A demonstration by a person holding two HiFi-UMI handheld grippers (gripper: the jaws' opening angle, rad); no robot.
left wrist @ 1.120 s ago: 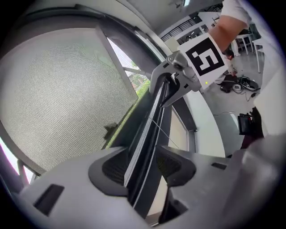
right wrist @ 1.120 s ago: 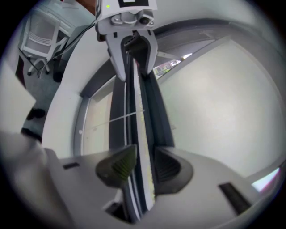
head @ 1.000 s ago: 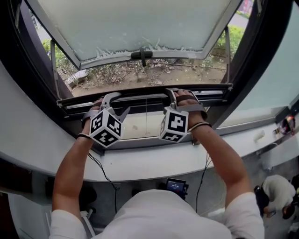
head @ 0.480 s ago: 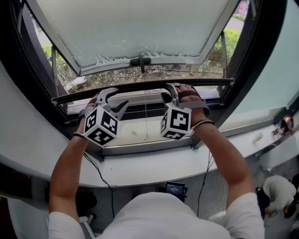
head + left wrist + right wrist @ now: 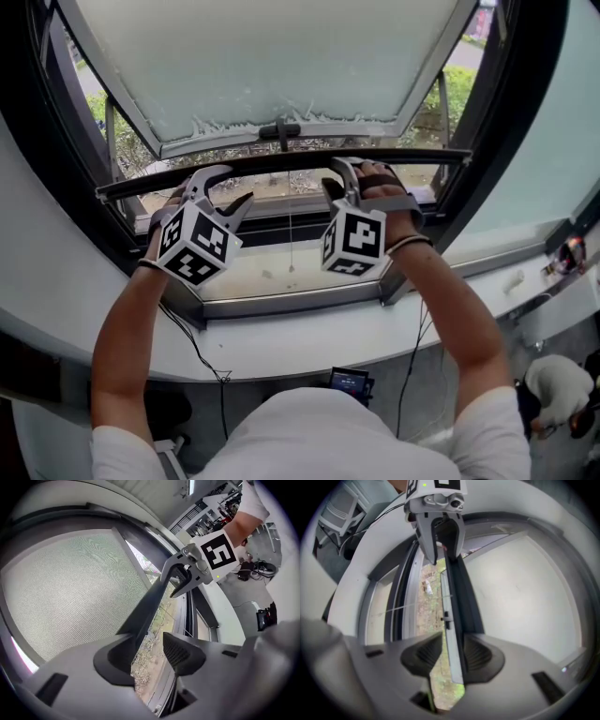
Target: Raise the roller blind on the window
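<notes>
2 tongs work on the blind's bottom bar [image 5: 281,159], so the lifting step is in hand. I judge it far from finished, because the bar stands only a little above the lower window frame [image 5: 281,302]. The left tongs [image 5: 234,185] are wide apart. The bar crosses between them and lies against 1 pad only, not squeezed. Above it spreads the mesh [image 5: 70,588]. The right tongs [image 5: 336,178] press on the bar from both sides. The next move calls for both hands to rise evenly, so that the bar does not tilt. A thin cord [image 5: 291,239] hangs between the hands. The room above looks free, but the dark side frame [image 5: 487,141] is near on the right.
</notes>
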